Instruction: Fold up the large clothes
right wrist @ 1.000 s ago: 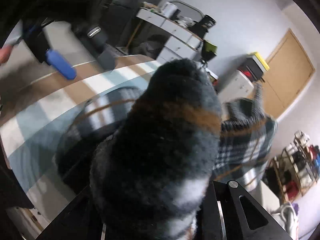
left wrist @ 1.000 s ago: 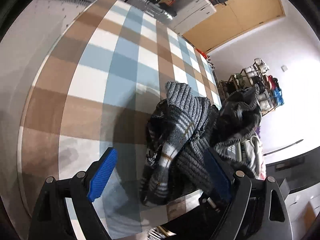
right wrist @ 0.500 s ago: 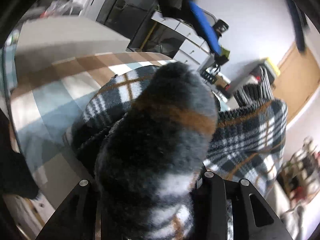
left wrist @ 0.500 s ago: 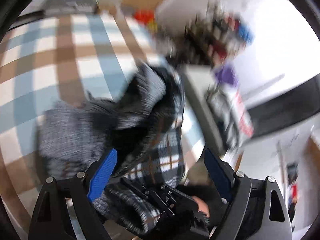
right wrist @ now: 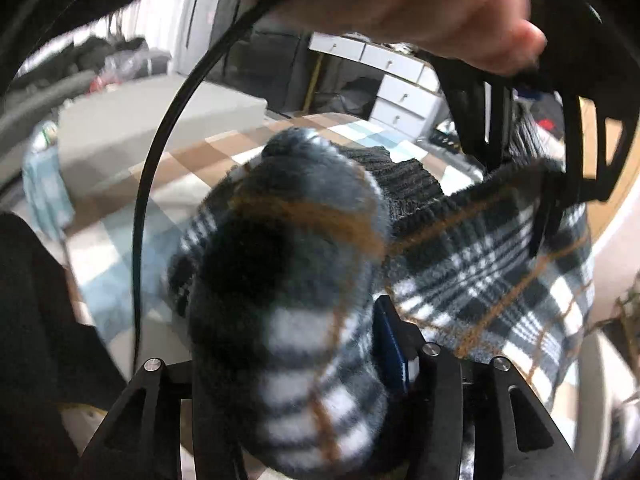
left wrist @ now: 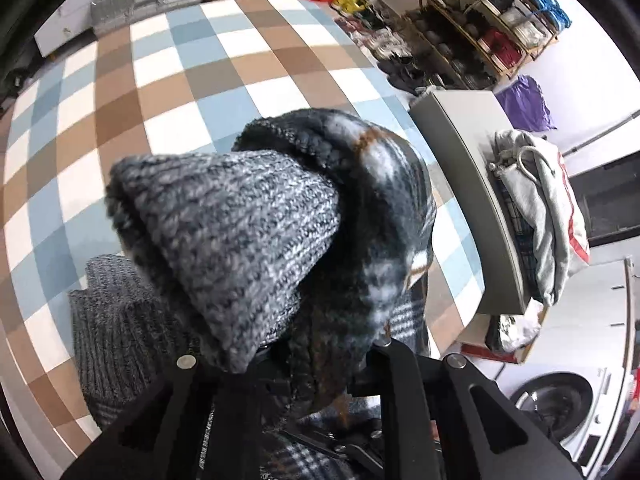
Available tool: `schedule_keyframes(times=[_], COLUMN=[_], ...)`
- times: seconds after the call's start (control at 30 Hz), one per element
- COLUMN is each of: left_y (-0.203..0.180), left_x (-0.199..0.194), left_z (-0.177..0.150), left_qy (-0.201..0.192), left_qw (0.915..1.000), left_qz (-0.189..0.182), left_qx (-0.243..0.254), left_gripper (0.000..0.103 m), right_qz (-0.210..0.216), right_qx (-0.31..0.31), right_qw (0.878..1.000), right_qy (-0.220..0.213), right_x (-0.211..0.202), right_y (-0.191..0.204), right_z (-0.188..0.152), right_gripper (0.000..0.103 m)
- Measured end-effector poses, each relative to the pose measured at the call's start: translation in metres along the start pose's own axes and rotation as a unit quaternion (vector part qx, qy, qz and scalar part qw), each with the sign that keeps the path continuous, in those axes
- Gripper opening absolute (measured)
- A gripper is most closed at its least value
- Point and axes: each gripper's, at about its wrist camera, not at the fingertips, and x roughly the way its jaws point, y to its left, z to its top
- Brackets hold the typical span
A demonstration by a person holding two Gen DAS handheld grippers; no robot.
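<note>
Shoe rack (left wrist: 492, 20) shows leftward only; rightward, a hand (right wrist: 420, 4) above plaid garment (right wrist: 500, 272).

Left claw (left wrist: 280, 360) has just clamped shut; right claw (right wrist: 288, 360) has been opening.

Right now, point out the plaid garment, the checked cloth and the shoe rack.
plaid garment (right wrist: 492, 280): right wrist view, on its flat plaid panel.
checked cloth (left wrist: 160, 80): left wrist view, on a bare brown square.
shoe rack (left wrist: 492, 20): left wrist view, on its middle shelves.
</note>
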Motion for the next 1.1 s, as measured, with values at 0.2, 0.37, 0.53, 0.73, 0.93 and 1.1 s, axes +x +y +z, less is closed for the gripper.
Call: schedule_keyframes(times=[0.2,0.37,0.53,0.73,0.93,1.1], left_y=[0.009,0.015,0.031,0.059,0.086,0.106], left_x=[-0.033,-0.052,-0.065,-0.070,-0.065,-0.054], left_z=[-0.003,-0.007,-0.021,-0.043,-0.067,-0.085], left_qy=[-0.035,-0.052,-0.063,-0.070,-0.067,-0.054], left_qw=[0.9994,0.9985,0.9975,0.9957,0.9944,0.9932], left_qz=[-0.006,-0.002,0.000,-0.011,-0.002,0.038], left_qx=[-0.006,-0.016,-0.033,-0.061,-0.081,-0.096], left_gripper=[0.010,0.010,0.010,0.010,0.010,0.012], right_qz=[0.160,0.311,0.304,0.334,0.294,0.276], right_qx=[0.083,0.220,0.332,0.440,0.370,0.363], right_qw=[0.983,0.919,0.884,0.834,0.881,0.888], right_qy=[-0.019,-0.103,-0.129,-0.019,0.021,0.054], right_x=[-0.037,-0.085,-0.077,-0.007,0.008,0.029], right_y=[-0.037,-0.100,-0.145,-0.159,-0.126,-0.107], right_z=[0.003,-0.005,-0.019,-0.034,-0.011,0.003], right_gripper=[0.091,0.103,0.103,0.103,0.103,0.103])
